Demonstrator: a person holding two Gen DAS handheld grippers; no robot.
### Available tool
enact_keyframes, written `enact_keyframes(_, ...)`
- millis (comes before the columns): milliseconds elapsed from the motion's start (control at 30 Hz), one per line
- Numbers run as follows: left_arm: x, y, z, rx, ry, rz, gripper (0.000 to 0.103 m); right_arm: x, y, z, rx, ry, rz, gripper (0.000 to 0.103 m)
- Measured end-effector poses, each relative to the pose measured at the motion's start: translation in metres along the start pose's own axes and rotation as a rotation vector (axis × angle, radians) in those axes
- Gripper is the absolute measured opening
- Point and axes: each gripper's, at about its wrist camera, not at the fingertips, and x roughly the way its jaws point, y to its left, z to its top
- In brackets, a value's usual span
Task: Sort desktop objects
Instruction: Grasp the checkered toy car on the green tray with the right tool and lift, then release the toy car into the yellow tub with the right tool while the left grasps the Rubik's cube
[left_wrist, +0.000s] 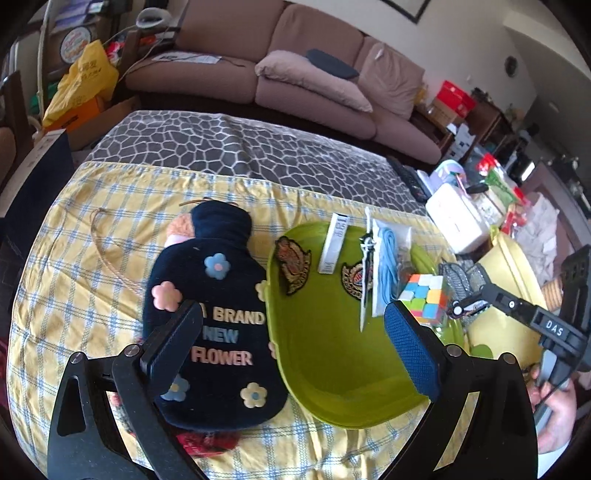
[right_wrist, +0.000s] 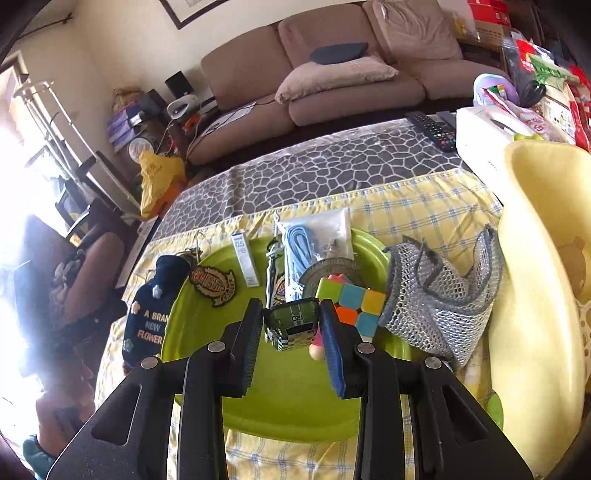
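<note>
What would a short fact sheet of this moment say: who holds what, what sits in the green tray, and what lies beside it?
left gripper: open, empty, above the tray's left edge
right gripper: shut on small checkered toy
green tray: two embroidered patches, lead box, blue cord packet, colour cube
left of tray: navy flowered hot-water bottle
right of tray: grey mesh bag, yellow tub
surface: yellow checked cloth
</note>
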Motion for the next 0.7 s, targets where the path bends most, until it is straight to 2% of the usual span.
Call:
enact_keyframes(200, 0.016, -0.065, -0.016, 0.156, 0.041, -0.038, 0.099, -0.021, -0.013, 0.004, 0.016, -0.047, 0.000, 0.032)
enact_keyframes(400, 0.050, -0.131, -0.036, 0.352, 0.087, 0.036, 0.100, -0.048, -0.030, 0.011, 0.062, -0.110, 0.020, 0.032)
enact_keyframes(700, 0.102, -0.197, -0.040, 0.468, 0.160, 0.008, 0.099, -0.068, -0.050, 0.015, 0.093, -0.136, 0.034, 0.032)
